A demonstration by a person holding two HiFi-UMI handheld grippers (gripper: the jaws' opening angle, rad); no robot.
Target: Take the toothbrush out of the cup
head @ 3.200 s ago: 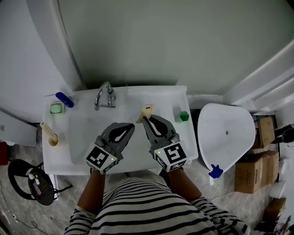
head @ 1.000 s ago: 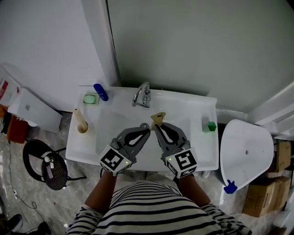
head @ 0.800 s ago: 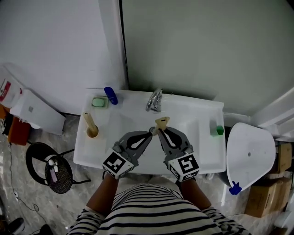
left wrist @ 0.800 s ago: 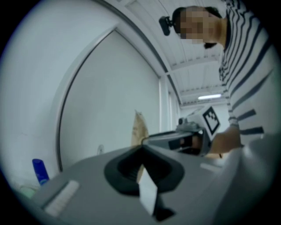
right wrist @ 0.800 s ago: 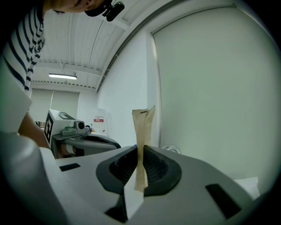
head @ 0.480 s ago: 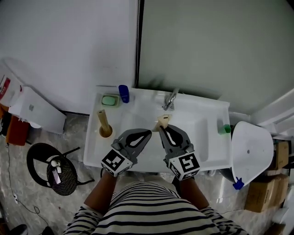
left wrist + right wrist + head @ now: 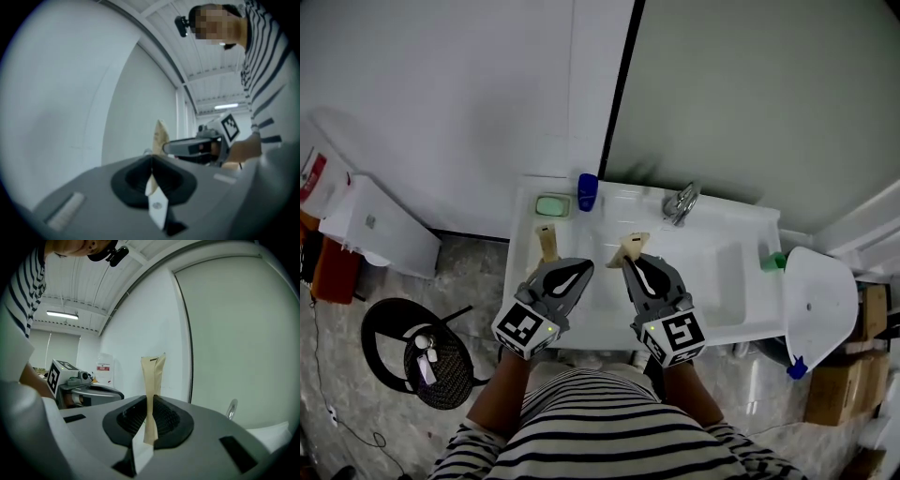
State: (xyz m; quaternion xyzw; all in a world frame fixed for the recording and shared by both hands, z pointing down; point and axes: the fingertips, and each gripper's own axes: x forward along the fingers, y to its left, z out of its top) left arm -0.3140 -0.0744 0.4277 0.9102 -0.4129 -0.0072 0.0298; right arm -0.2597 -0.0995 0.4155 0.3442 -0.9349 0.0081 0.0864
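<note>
In the head view, both grippers have shifted along the glossy white sink (image 7: pixel 722 258) toward its left edge. The left gripper (image 7: pixel 584 267) is now just beside the beige cup (image 7: pixel 549 257), and the slim toothbrush (image 7: pixel 546 234) is still standing inside, so I judge the pull has not begun. In the left gripper view, its jaws meet with nothing between them. In the right gripper view, the right gripper (image 7: pixel 151 401) pinches a flat, papery beige packet (image 7: pixel 153 373).

Right gripper (image 7: pixel 149 420), seen along its own jaws, which are pressed together on the lower end of a tan packet (image 7: pixel 153 376) — flat, upright, with a small dark mark near its top edge. At left, the left gripper (image 7: pixel 115 393) with its marker cube (image 7: pixel 58 372) is seen, a striped sleeve (image 7: pixel 23 291) above it. At right — a chrome tap (image 7: pixel 230 408), set before a grey-green panel (image 7: pixel 239 333).
</note>
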